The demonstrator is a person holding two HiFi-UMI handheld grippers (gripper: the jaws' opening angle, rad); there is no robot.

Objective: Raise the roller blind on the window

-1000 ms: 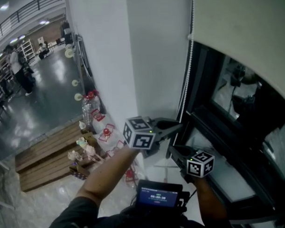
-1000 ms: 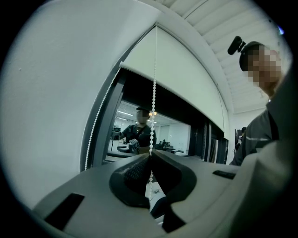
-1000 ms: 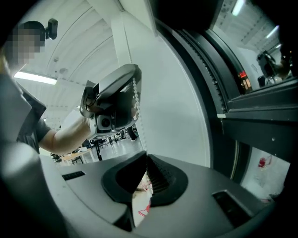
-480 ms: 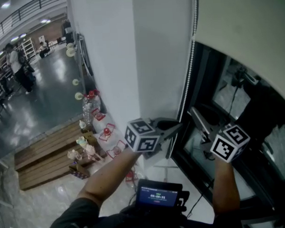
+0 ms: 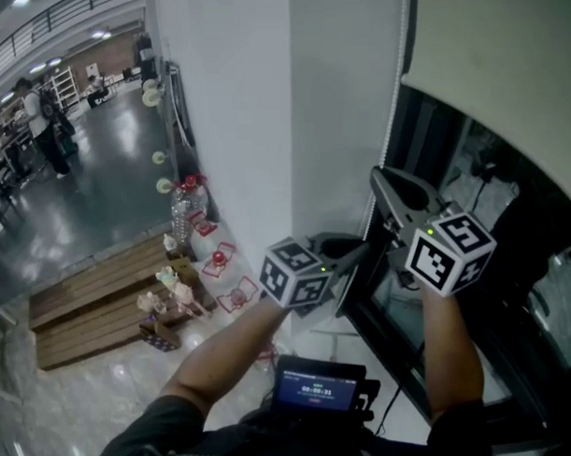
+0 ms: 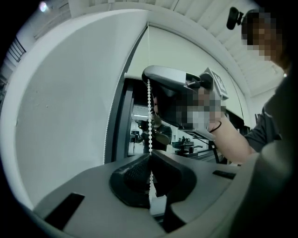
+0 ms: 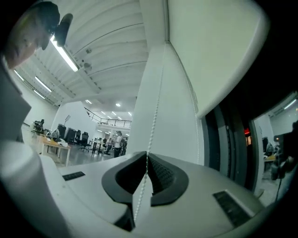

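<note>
Grippers both pinch the bead chain (image 5: 391,125) beside the window (image 5: 470,169). The left gripper (image 6: 149,160) is clamped on it low, and the right gripper (image 7: 146,160), whose jaws have just been closing, grips it higher. The roller blind (image 5: 505,74) covers the window's top.

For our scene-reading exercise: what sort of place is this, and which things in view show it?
Probably a large open-plan office or workshop hall. Desks with office chairs stand on an open floor, a railed upper gallery runs above them, and long strip lights hang from a high ribbed ceiling.
</note>
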